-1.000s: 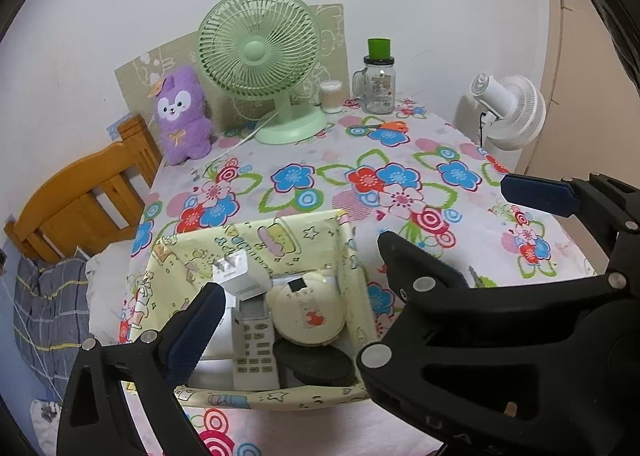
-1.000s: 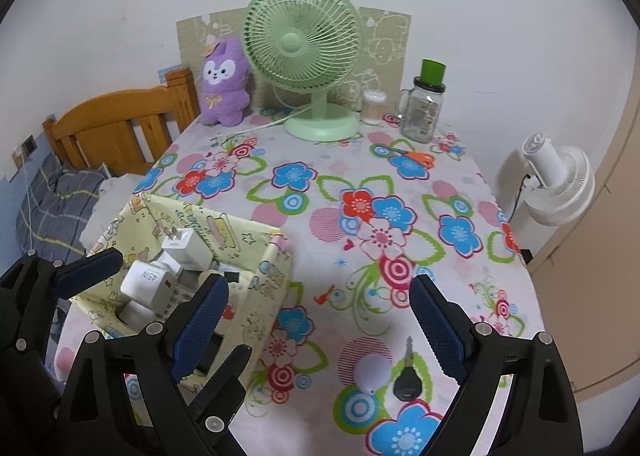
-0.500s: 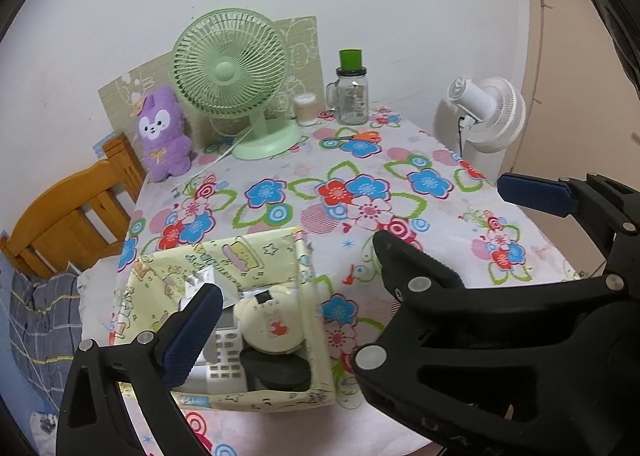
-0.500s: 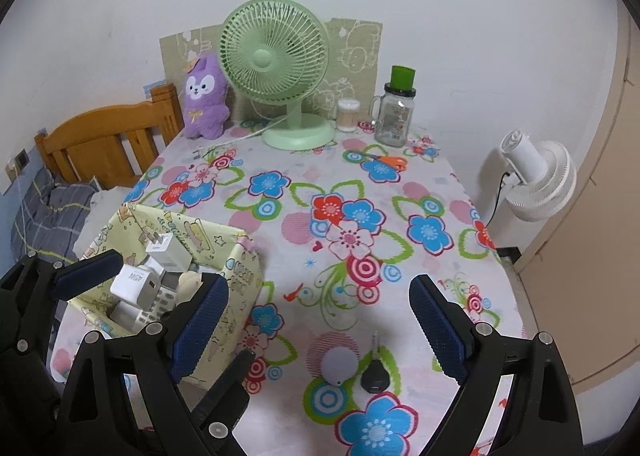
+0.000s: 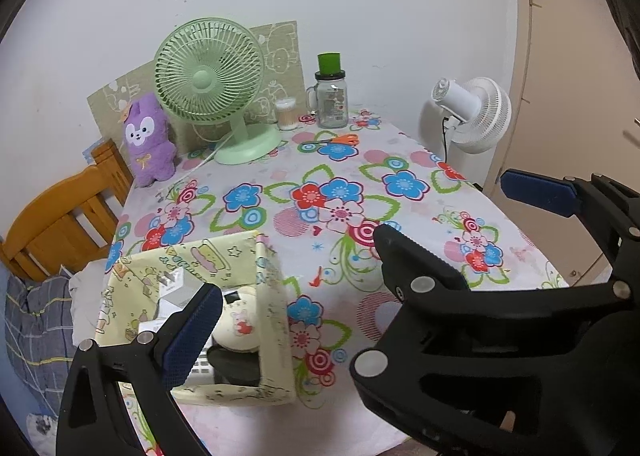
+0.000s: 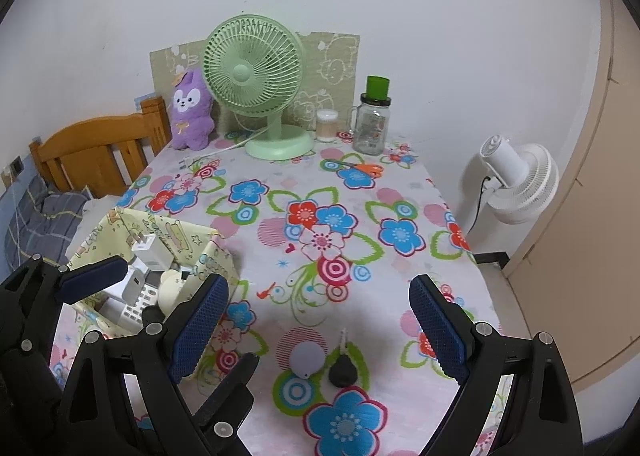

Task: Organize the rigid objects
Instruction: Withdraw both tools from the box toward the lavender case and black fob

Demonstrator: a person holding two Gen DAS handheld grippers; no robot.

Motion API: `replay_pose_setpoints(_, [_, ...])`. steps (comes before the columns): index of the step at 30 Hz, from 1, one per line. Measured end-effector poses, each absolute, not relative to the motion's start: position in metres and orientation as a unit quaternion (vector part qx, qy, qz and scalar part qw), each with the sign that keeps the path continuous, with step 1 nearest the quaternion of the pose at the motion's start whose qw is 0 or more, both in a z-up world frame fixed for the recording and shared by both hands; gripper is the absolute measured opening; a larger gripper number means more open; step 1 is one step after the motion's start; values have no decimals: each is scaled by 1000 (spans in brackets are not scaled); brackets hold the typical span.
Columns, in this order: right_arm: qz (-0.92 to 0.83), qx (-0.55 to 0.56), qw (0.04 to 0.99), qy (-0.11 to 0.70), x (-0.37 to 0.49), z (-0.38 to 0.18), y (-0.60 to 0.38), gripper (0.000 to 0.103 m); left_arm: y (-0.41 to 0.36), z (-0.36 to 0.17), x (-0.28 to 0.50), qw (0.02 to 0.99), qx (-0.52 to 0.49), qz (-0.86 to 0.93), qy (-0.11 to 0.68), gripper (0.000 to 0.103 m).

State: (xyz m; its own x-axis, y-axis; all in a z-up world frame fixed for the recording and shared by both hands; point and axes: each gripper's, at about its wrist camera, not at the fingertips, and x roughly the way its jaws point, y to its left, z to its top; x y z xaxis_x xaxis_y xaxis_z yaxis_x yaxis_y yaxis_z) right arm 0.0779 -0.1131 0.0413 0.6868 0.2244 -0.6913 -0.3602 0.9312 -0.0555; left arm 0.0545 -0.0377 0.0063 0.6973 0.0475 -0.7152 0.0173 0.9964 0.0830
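Floral tablecloth (image 5: pixel 344 159) fills the left wrist view; our left gripper (image 5: pixel 360 288) gapes empty beside the yellow box (image 5: pixel 276 320), lower left. Right wrist view: our right gripper (image 6: pixel 316 324) hangs wide above the key (image 6: pixel 342 368), bottom centre; we should descend squarely.

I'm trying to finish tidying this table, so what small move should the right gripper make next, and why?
Probably lower the right gripper toward the black car key and straddle it. Its jaws stand wide open and empty, and the key lies loose on the tablecloth beside a small white disc, while the yellow box already holds chargers and a remote.
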Motion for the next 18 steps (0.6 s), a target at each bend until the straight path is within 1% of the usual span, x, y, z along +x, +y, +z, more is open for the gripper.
replay_pose_setpoints(11, [143,-82,920,354,71,36,-143,94,-65,0,53,923,49,-13,382,103])
replay_pose_setpoints(18, [135,-89,921,354,70,24,-157,94,-77,-15,53,920,41,-35,387,103])
